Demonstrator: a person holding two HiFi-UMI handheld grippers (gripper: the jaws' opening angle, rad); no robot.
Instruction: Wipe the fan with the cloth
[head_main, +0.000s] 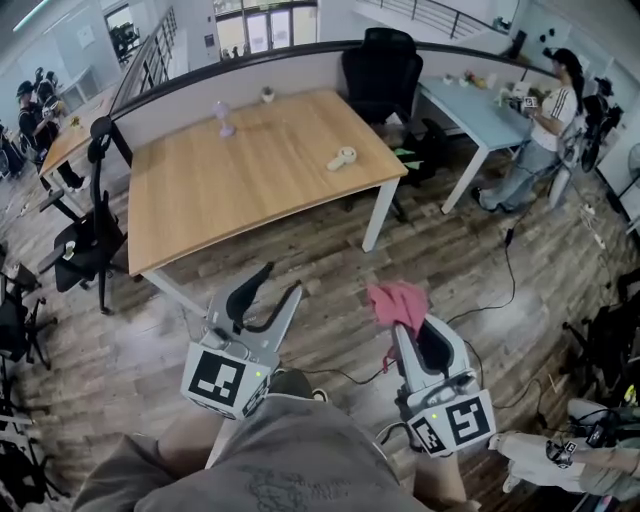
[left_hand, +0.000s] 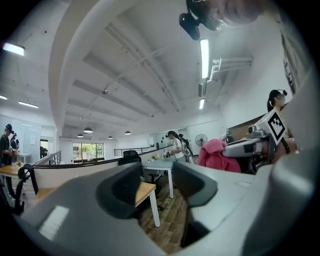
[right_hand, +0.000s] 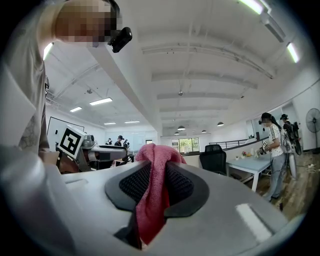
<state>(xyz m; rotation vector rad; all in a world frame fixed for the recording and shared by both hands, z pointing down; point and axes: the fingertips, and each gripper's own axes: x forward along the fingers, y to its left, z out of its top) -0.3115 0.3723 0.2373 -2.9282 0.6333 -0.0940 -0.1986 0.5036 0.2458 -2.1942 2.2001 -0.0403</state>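
A small white hand-held fan (head_main: 342, 158) lies on the wooden table (head_main: 250, 190) near its right end. A small purple fan-like object (head_main: 225, 118) stands farther back on the same table. Both grippers hang over the wood floor, well short of the table. My right gripper (head_main: 405, 325) is shut on a pink cloth (head_main: 395, 298), which bunches above the jaws and hangs down between them (right_hand: 152, 200). My left gripper (head_main: 281, 280) stands open, and the gap between its jaws (left_hand: 157, 182) holds nothing. The left gripper view also catches the pink cloth (left_hand: 215, 157) off to its right.
A black office chair (head_main: 382, 65) stands behind the table's right end, beside a light blue desk (head_main: 480, 110) where a person (head_main: 545, 125) stands. Black chairs (head_main: 90, 240) crowd the left side. A cable (head_main: 505, 285) runs across the floor on the right.
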